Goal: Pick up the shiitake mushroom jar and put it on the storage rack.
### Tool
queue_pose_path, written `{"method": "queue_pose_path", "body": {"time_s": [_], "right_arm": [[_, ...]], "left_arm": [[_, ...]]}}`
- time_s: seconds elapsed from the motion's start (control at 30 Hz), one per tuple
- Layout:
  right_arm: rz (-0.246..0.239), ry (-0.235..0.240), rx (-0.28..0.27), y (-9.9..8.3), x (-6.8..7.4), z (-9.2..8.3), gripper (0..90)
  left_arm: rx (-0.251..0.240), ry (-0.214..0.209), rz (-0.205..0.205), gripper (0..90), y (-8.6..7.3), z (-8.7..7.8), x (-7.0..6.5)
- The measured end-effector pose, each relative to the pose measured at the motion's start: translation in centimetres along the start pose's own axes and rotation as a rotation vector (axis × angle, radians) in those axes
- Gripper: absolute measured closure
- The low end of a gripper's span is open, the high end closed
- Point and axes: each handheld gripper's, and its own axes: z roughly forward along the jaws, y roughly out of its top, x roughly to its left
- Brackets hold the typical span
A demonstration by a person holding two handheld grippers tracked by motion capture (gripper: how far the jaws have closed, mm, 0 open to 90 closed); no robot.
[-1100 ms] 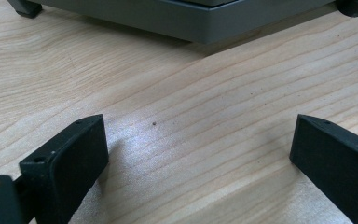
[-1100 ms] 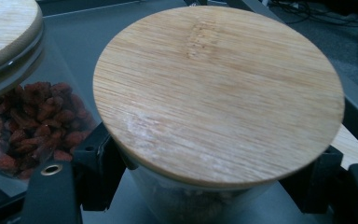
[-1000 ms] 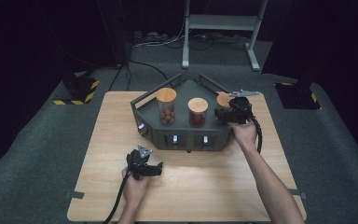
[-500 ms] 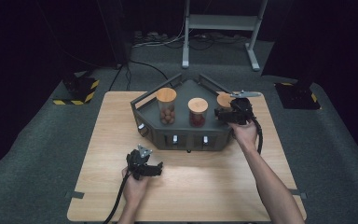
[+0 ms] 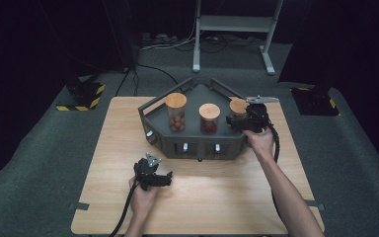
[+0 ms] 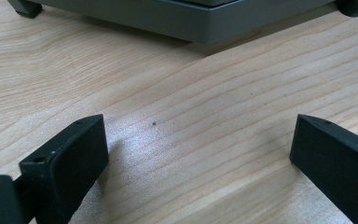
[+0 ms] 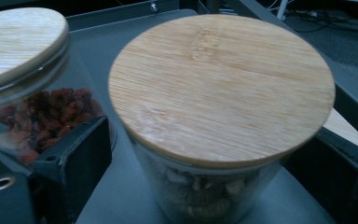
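Observation:
A dark grey rack (image 5: 195, 144) at the back of the wooden table (image 5: 227, 197) holds three glass jars with bamboo lids. The right jar (image 5: 237, 105) (image 7: 219, 88) stands between the jaws of my right gripper (image 5: 235, 121) (image 7: 205, 158). Those jaws have just been opening and now stand off the glass on either side. The middle jar (image 5: 209, 117) (image 7: 23, 93) holds red dried fruit. The left jar (image 5: 176, 112) holds brown balls. My left gripper (image 5: 166, 178) (image 6: 203, 135) rests open on the table in front of the rack, with nothing between its jaws.
The rack's raised rails (image 5: 165, 95) frame the jars at the back. Bare wood lies left and in front of the rack. Beyond the table are grey carpet, a metal stand's feet (image 5: 232, 44) and floor cables (image 5: 163, 42).

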Motion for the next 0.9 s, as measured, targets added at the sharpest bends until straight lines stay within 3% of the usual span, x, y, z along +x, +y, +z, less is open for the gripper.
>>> {"method": "queue_pose_path", "body": {"time_s": [0.53, 0.9], "right_arm": [[0.005, 0.008, -0.022, -0.9, -0.7, -1.2, 5.8], [0.007, 0.04, -0.05, -1.3, -0.9, -2.2, 5.4]], "left_arm": [[0.0, 0.0, 0.0, 4.1, 0.0, 0.0, 0.0], [0.0, 0.0, 0.0, 4.1, 0.0, 0.0, 0.0]]}}
